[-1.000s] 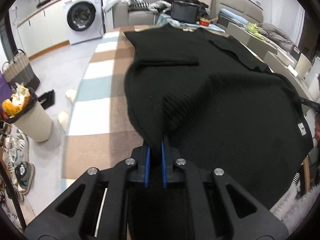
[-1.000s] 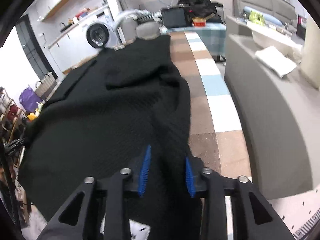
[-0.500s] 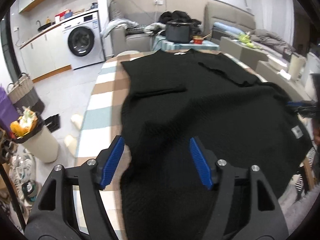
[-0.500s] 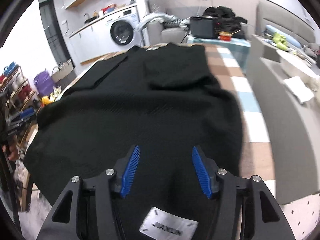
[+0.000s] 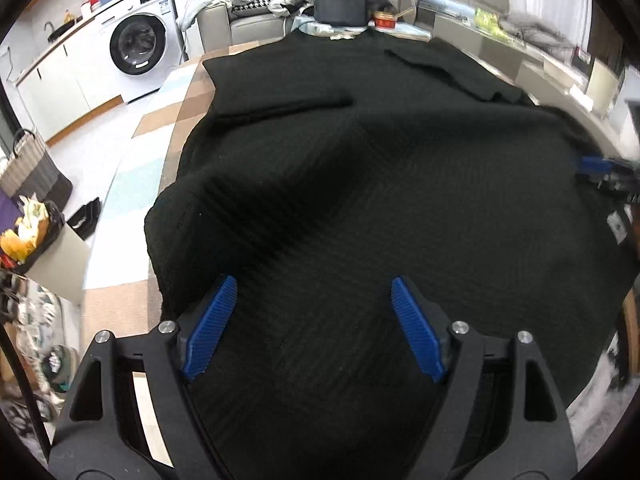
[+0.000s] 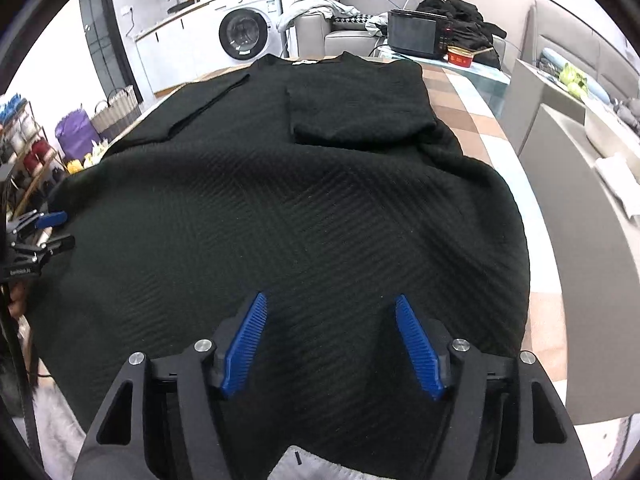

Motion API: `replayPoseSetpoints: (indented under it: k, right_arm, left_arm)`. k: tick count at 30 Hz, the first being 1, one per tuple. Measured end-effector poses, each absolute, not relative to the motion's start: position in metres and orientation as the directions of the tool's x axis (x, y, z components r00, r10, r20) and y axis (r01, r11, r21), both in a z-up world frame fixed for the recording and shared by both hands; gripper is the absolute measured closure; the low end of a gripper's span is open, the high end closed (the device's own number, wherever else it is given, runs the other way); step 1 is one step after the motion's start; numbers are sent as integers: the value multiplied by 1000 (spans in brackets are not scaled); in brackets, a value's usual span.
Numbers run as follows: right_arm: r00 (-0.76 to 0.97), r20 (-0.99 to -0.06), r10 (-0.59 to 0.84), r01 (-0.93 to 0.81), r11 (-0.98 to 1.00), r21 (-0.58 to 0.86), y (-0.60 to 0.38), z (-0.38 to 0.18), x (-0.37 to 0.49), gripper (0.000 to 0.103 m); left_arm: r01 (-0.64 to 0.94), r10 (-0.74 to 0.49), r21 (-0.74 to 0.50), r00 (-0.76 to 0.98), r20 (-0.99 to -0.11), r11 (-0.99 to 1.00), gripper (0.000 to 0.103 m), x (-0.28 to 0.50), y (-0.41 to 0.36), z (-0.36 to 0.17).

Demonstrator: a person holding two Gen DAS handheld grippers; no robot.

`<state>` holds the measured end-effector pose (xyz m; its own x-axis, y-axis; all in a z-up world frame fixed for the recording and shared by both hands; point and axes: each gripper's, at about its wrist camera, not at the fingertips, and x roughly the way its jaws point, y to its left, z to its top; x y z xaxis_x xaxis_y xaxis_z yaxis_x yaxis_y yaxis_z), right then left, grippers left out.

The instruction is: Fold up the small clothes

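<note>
A black knitted sweater (image 5: 360, 184) (image 6: 304, 200) lies spread over a checked tablecloth (image 5: 160, 120) (image 6: 476, 120), both sleeves folded in across its back. My left gripper (image 5: 314, 292) hovers over the near hem at its left side, its jaws opening, blue pads (image 5: 212, 320) apart and off the cloth. My right gripper (image 6: 330, 308) hovers over the hem at the right side, jaws also opening, nothing pinched. Each gripper shows at the other view's edge: the right gripper (image 5: 600, 172) and the left gripper (image 6: 44, 228).
A washing machine (image 5: 136, 44) (image 6: 244, 32) stands at the back. A black appliance (image 5: 340, 0) (image 6: 416, 32) and a red bowl (image 6: 460, 56) sit at the table's far end. Sofas (image 6: 580, 128) line the right. A bin (image 5: 36, 240) and baskets (image 6: 116, 108) stand on the floor at the left.
Both grippers let go of the hem and their jaws spread wide. The lifted cloth dropped flat onto the table, and both hands drew back toward the near edge.
</note>
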<state>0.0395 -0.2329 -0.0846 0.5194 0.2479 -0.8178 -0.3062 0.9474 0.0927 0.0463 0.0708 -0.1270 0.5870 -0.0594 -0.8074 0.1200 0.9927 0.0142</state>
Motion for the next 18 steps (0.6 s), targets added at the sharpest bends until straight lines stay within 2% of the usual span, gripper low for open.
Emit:
replayPoseSetpoints:
  k: [4,6,7,8,9,10,11,12,14,18]
  right_arm:
    - [528,-823,209,-310,950,42,-228,-88,45,30]
    - [521,-828,206,-312,949,40,-226,-88,47,32]
    - [518,-829,208,-316,948,40,-225,-87,47,38]
    - [519,-826,219,-330,943,43,-223,-86,46,48]
    - [524,-822,224,-333,942,44,-221,-86,46,53]
    - [531,-816,228,-340,940,42,-219,-85,46,64]
    - [537,-807,245,-357,933,46,-215,-86,43,74]
    - [541,-802,255,-369,928,47,-213,-86,41,76]
    - [541,-799,262,-376,925,49,-211,-85,38,93]
    - [525,-806,275,-385,921,64,-214,-84,29,96]
  left_arm:
    - [111,-81,-20,581,-810,994,25,49,73,-132]
    - [109,-81,-20,588,-805,994,28,49,72,-133]
    - [114,-86,-22,593,-801,993,33,50,72,-133]
    - [132,-100,-25,600,-793,991,48,51,72,-132]
    - [160,-119,-26,606,-786,987,73,48,68,-130]
    - [191,-136,-23,605,-784,981,79,45,63,-129]
    - [218,-143,-11,602,-785,976,92,43,56,-128]
    - [242,-158,-11,597,-787,970,100,41,51,-128]
    - [256,-148,13,597,-789,967,100,37,46,-127]
    - [268,-170,-11,576,-800,963,100,28,48,-124]
